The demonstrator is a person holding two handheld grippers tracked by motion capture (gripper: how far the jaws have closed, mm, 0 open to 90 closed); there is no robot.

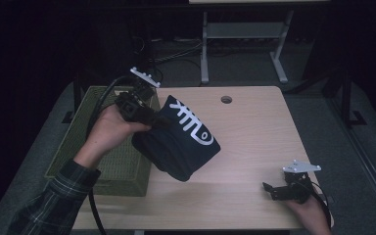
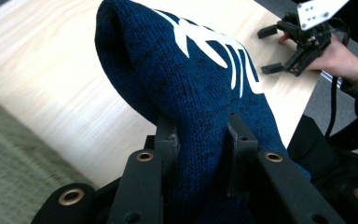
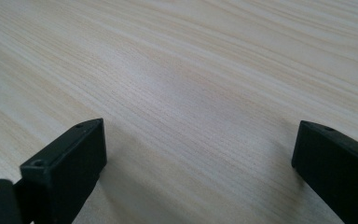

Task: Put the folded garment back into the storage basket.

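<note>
Work in hand: a folded dark blue knit garment [image 1: 178,139] with a white printed design is carried by the left tool [image 1: 144,113]; my reading is that it is bound for the green woven basket [image 1: 85,147] at the left edge of the table [image 1: 254,147].
Left tool: clamped on one end of the knit, jaws narrow, with the fabric bunched thick between the two black fingers [image 2: 168,137] in the left gripper view.
Where the garment is: lifted, hanging from the left tool over the table's left half, its lower corner low over the wood (whether it brushes the surface I cannot tell from above).
Long axis: it runs away from the left tool, slanting from the grip down toward the table's near middle.
Key relation: the basket lies just to the left of the bundle and partly under the holding hand [image 1: 108,131], so the coming move is a short swing leftward over its rim.
Nearer hand: the left, which has the grip.
Right tool [image 1: 273,189]: wide open and holding nothing, parked low at the near right corner, well apart from the garment.
Surface: pale wood grain, bare under the right tool, with a cable hole [image 1: 226,99] near the far edge.
Room: dark, with a grey floor and white metal desk legs [image 1: 204,49] beyond the table.
</note>
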